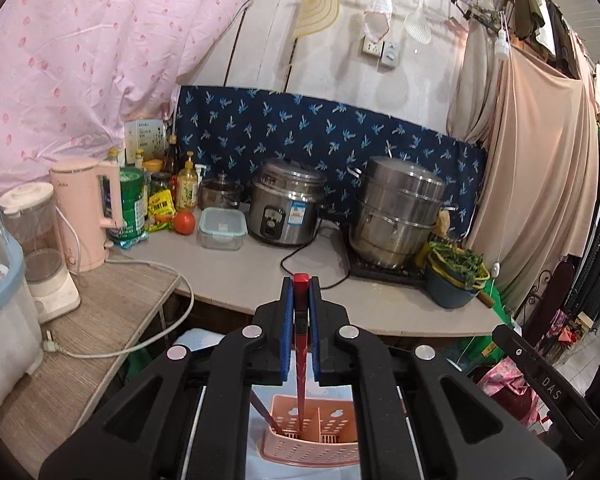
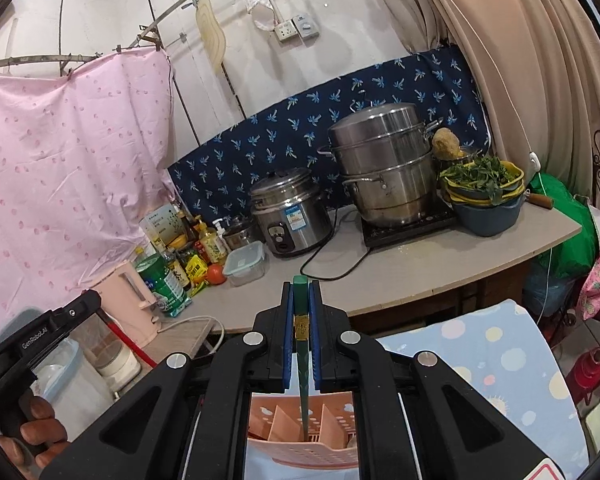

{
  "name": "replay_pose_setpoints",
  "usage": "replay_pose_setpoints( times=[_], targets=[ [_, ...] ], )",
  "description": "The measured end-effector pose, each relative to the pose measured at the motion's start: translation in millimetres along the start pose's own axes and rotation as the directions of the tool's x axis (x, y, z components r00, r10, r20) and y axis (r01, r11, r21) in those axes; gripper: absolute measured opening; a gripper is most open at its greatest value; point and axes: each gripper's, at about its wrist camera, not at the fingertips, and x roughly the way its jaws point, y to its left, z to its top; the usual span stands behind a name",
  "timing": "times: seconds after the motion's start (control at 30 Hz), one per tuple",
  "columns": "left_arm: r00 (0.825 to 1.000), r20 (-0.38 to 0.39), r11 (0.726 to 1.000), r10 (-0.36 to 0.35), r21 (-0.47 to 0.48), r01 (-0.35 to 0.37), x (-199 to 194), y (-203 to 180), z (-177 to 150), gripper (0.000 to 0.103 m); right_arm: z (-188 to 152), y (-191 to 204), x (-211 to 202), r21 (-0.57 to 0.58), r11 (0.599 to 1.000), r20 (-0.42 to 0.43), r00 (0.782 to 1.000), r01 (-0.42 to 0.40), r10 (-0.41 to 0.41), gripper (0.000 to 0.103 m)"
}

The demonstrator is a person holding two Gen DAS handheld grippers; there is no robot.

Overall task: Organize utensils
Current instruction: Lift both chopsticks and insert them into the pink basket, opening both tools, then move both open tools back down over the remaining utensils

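Note:
My left gripper [image 1: 301,288] is shut on a red chopstick [image 1: 300,344] that hangs point down into the left compartment of a pink slotted utensil holder [image 1: 312,446]. A second dark red chopstick [image 1: 265,414] leans in that compartment. My right gripper [image 2: 301,286] is shut on a green chopstick [image 2: 303,372], with its tip down inside the pink utensil holder [image 2: 300,454] between the dividers. The holder stands on a pale blue cloth [image 2: 496,356]. In the right wrist view the left gripper's body [image 2: 40,340] and the hand [image 2: 36,428] on it show at the lower left.
Beyond lies a grey counter [image 1: 260,276] with a rice cooker [image 1: 286,204], a steel steamer pot [image 1: 398,210], a bowl of greens [image 1: 456,276], a lidded food box [image 1: 222,228], a tomato, bottles and a pink kettle [image 1: 86,212]. A blender [image 1: 46,256] and a cord lie on the left shelf.

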Motion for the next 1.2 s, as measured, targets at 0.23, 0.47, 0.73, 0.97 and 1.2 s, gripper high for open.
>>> replay_pose_setpoints(
  times=[0.23,0.47,0.73,0.97,1.2],
  targets=[
    [0.998,-0.064,1.000,0.006,-0.029,-0.008,31,12,-27,0.007,-30,-7,24,0.001,1.000,-0.080,0.997,0.007,-0.006,0.007],
    [0.995,-0.101,0.999,0.001,-0.043,-0.005,43,17,-44,0.008,-50,-6,31,-0.018,0.999,-0.109,0.994,0.028,-0.030,0.013],
    [0.997,-0.074,0.998,0.027,-0.062,-0.032,27,21,-47,0.060,-52,-6,9,-0.008,0.999,-0.068,0.997,0.035,-0.036,0.041],
    [0.996,-0.080,0.998,0.027,-0.055,-0.031,-4,24,-52,0.061,-61,-5,-28,-0.013,1.000,-0.078,0.997,0.027,-0.028,0.045],
    [0.992,-0.118,0.999,0.033,-0.016,-0.035,-45,27,-82,0.070,-93,-11,-66,0.010,0.999,-0.134,0.990,0.034,-0.033,0.045]
  ],
)
